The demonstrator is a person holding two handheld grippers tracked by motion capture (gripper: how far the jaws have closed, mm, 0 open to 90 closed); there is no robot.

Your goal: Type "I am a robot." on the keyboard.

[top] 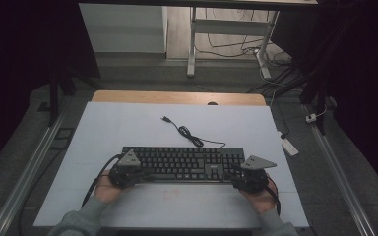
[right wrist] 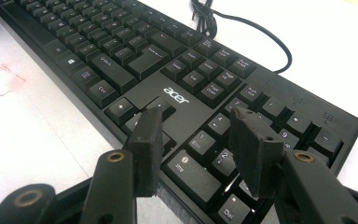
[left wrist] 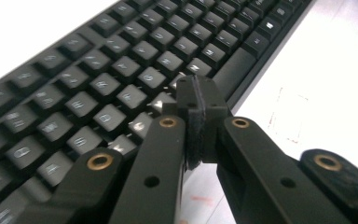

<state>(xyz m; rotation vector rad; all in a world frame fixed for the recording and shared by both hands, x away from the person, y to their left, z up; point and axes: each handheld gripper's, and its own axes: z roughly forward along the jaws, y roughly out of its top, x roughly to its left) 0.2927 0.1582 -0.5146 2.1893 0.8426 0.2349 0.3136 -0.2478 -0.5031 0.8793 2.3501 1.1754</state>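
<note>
Black keyboard (top: 182,163) lying flat on the white bench (top: 128,123), near the front edge, long axis running left to right across the high view, key rows facing up, space-bar edge toward the person. Thin black cable (top: 184,132) leaving the keyboard's far edge, looped once, ending in a plug farther back on the bench.

At the left end, left tongs (left wrist: 196,95) pressed together, pads meeting with nothing between them, tips poised over the bottom rows of keys by the space bar; contact with the keys impossible to judge. Left hand (top: 109,189) low at the keyboard's front-left corner, forearm in a grey sleeve entering from the bottom edge, grey three-cornered plate on top of the tongs.

At the right end, right tongs (right wrist: 198,140) spread, nothing pinched, jaws hovering above the number pad and arrow keys, one pad over the arrow cluster, the other over the numeric keys. Right hand (top: 258,194) mirrored at the front-right corner, wrist low, sleeve likewise grey.

Keys matte black plastic, squared with softly rounded caps and pale lettering; silver brand name printed above the arrow keys. Tong arms flat, black, with brass-coloured pivot rings; pads dark and rough-edged. Bench surface smooth and white, faint red marks near the front.
</note>
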